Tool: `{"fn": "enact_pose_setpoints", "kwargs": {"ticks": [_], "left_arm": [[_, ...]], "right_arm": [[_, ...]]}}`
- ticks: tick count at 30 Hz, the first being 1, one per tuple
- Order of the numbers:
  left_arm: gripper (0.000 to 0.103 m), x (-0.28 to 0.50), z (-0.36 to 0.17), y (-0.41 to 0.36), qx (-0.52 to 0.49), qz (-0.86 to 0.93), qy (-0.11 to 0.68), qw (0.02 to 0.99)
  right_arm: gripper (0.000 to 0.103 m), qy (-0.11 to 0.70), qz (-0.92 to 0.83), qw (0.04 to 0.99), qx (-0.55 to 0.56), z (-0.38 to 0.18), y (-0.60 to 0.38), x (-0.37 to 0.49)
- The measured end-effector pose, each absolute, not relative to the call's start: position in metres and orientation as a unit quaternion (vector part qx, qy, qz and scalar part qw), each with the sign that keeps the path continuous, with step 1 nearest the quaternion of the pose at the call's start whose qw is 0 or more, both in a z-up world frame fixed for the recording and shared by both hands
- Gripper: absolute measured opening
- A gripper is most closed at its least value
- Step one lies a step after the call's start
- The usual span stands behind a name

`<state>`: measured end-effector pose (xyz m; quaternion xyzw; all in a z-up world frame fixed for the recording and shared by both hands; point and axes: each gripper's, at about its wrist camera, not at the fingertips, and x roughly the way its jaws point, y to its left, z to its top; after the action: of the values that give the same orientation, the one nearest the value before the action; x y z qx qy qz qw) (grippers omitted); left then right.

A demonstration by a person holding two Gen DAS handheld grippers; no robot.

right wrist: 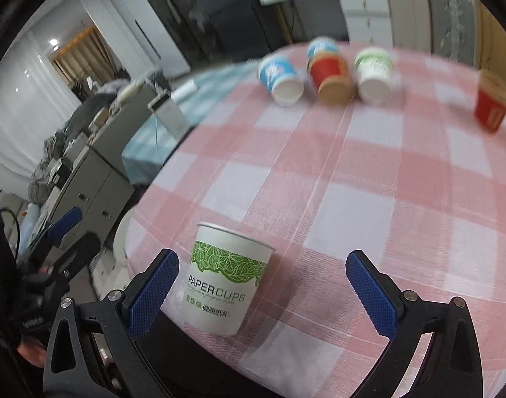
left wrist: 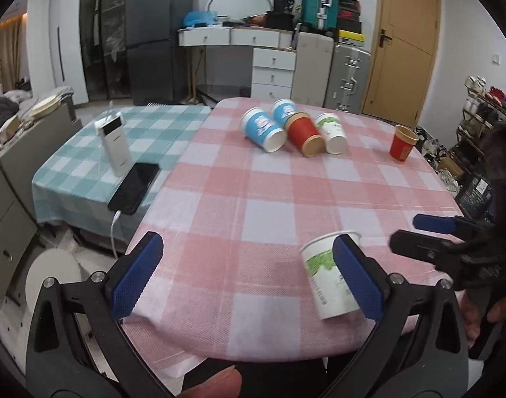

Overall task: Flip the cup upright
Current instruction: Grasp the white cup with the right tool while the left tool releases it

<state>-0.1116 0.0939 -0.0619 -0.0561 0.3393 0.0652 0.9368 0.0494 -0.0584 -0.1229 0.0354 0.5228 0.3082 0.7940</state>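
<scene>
Right claw [right wrist: 262,293] is spread wide, holding nothing; the green-printed cup [right wrist: 228,278] stands upright between its fingers near the surface [right wrist: 369,172] edge. Left claw [left wrist: 249,275] is likewise spread wide and empty. Farther back, four cups [left wrist: 294,129] lie tipped.

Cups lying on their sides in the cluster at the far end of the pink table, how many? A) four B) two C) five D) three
A: in the left wrist view two blue cups, a red cup and a green-and-white cup lie tipped over together; the other red cup stands upright, apart to the right.
</scene>
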Motion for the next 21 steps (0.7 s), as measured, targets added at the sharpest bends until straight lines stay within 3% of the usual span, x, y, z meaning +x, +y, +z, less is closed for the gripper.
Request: {"fn": "enact_pose_setpoints", "kwargs": {"ticks": [12,18,21], "left_arm": [[0.102,-0.147,-0.101,0.146,-0.096,0.093,0.353,0.926],[0.102,-0.150,-0.114,0.165,-0.115,0.085,0.365,0.920],[0.102,-0.153,-0.118,0.170,-0.129,0.089,0.362,0.919]], "right_arm": [[0.103,0.698,0.324,0.624,0.137,-0.183,-0.020,0.105],[0.101,0.724,0.309,0.613,0.066,-0.180,0.013,0.105],[0.077,0.734,0.294,0.611,0.016,-0.180,0.027,0.106]]}}
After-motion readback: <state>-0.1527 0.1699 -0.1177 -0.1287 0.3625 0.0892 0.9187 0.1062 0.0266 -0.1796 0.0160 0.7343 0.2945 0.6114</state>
